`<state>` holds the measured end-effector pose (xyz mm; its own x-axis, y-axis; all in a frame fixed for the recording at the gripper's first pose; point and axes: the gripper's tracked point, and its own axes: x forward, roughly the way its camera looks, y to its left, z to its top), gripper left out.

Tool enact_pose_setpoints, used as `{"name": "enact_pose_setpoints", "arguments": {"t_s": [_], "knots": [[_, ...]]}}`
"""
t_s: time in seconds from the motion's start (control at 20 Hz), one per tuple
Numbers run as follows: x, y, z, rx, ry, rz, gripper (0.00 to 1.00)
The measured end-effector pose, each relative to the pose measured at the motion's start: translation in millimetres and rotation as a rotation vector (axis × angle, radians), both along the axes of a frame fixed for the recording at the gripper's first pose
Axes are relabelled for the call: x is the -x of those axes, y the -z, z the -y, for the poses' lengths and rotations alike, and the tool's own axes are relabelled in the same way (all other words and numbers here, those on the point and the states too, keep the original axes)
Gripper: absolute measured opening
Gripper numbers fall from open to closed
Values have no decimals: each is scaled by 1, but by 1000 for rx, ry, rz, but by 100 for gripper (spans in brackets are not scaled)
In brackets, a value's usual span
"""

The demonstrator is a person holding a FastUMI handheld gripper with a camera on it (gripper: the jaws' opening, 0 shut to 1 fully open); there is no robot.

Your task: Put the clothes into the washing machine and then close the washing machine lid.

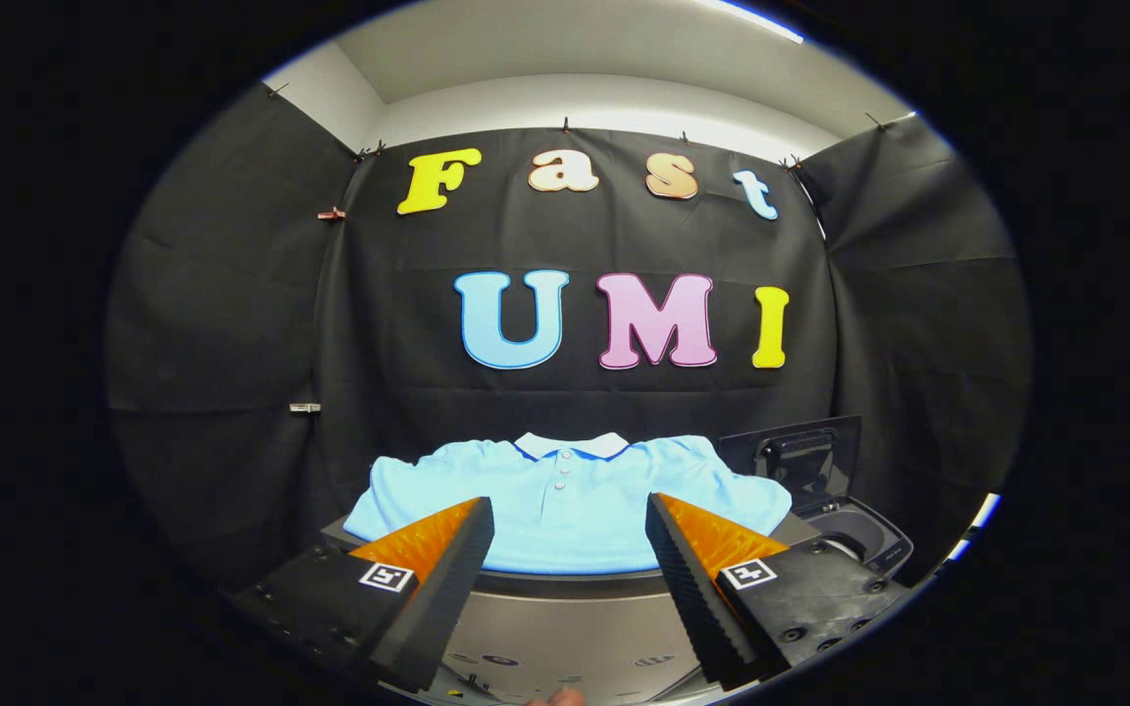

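Jaws spread wide, holding nothing, gripper (570,549) aimed at the light blue polo shirt (565,505) lying flat just ahead, long axis crosswise. Washing machine's open dark lid (800,456) stands right of the shirt, tub below.
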<state>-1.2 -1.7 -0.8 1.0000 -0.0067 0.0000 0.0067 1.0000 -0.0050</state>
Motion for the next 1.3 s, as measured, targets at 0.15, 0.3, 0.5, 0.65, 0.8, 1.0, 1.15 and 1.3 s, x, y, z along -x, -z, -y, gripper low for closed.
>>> {"name": "enact_pose_setpoints", "arguments": {"t_s": [0.15, 0.3, 0.5, 0.65, 0.8, 1.0, 1.15, 1.3], "knots": [[-2, -1, 0, -6, -1, -2, 97], [-3, -1, 0, -5, 3, -2, 98], [-8, -2, -1, -8, 1, -4, 97], [-18, -3, -3, -15, 1, -21, 97], [-31, -3, -3, -10, 9, -49, 97], [-59, 9, -5, -11, 18, -136, 97], [-79, 12, -11, -8, 2, -211, 98], [-98, 5, -13, -32, -5, -249, 98]]}}
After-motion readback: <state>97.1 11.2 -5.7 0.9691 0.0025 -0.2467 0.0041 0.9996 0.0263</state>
